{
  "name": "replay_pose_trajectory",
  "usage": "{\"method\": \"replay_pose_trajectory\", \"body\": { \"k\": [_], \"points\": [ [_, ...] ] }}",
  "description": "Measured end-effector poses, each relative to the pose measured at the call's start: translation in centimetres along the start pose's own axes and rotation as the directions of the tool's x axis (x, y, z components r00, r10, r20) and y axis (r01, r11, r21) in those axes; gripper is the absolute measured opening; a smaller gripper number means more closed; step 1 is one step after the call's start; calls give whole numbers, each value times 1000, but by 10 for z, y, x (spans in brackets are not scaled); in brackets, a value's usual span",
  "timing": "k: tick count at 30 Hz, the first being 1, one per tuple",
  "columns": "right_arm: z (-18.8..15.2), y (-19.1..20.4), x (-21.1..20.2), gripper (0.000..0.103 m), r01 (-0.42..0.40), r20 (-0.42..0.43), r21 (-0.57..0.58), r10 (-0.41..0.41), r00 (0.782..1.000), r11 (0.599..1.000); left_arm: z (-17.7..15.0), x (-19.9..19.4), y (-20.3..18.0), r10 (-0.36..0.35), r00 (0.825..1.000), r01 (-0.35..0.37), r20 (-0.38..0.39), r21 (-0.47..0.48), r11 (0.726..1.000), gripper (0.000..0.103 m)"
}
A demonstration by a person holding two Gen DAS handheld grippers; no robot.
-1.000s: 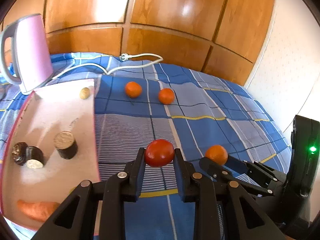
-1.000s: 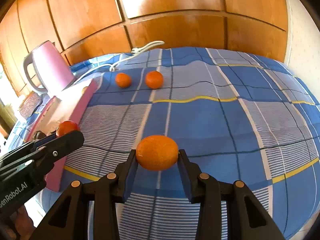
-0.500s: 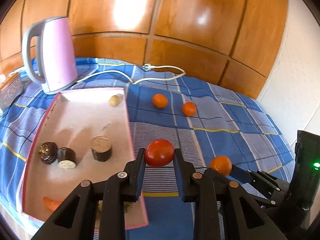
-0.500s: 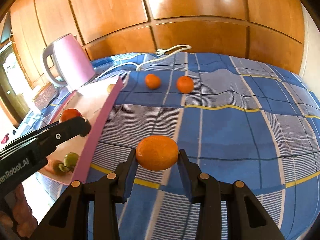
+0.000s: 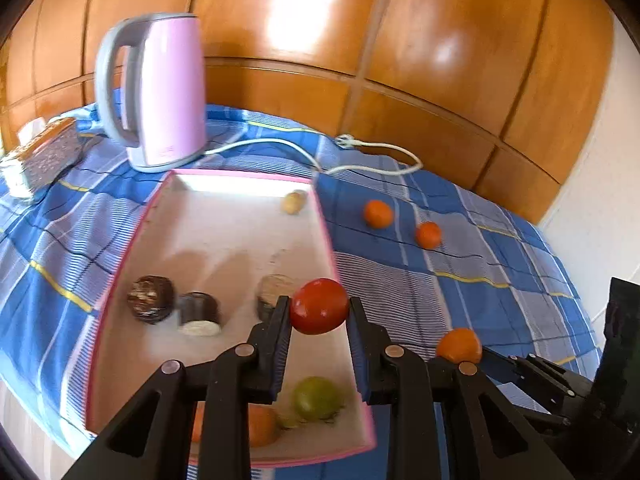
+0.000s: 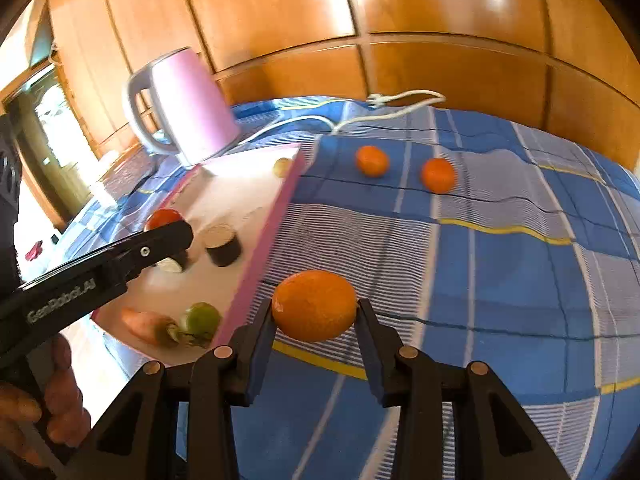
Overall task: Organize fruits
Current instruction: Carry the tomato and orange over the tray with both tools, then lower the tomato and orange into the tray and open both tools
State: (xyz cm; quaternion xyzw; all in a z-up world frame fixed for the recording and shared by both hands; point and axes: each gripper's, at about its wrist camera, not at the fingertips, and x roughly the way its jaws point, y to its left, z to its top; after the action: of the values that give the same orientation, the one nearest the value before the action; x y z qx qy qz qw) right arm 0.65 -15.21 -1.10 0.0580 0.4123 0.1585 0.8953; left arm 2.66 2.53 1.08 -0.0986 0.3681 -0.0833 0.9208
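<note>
The left gripper (image 5: 320,314) tilts downward above the shallow pink-rimmed tray (image 5: 320,216), jaws pinching a smooth, glossy red tomato (image 5: 319,311); the right gripper (image 6: 316,314) slants likewise over the blue checked cloth (image 6: 500,264), clamping a round, dimpled orange (image 6: 314,305).

Blue plaid bed (image 5: 472,292), pink tray (image 5: 328,248), kettle (image 5: 168,92), two oranges (image 5: 378,213)

Probably a home bedroom: checked bedspread (image 5: 460,292), wooden wardrobe panelling (image 5: 400,40), pink kettle (image 5: 160,92).
</note>
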Motion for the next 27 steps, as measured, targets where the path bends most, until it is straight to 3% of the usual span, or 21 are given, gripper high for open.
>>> {"method": "replay_pose_trajectory", "body": {
  "k": [8,14,27],
  "points": [
    [20,27,10,41,-73,-14,-78,73,997,994,9,-8,47,65,998,-63,24,-93,994,27],
    [36,48,23,41,-111,-20,-121,109,994,986,14,-8,72,53,998,-49,23,-149,988,27],
    [60,61,47,41,-151,-31,-83,149,988,985,7,3,67,26,1000,-26,-3,-118,993,27]
  ]
}}
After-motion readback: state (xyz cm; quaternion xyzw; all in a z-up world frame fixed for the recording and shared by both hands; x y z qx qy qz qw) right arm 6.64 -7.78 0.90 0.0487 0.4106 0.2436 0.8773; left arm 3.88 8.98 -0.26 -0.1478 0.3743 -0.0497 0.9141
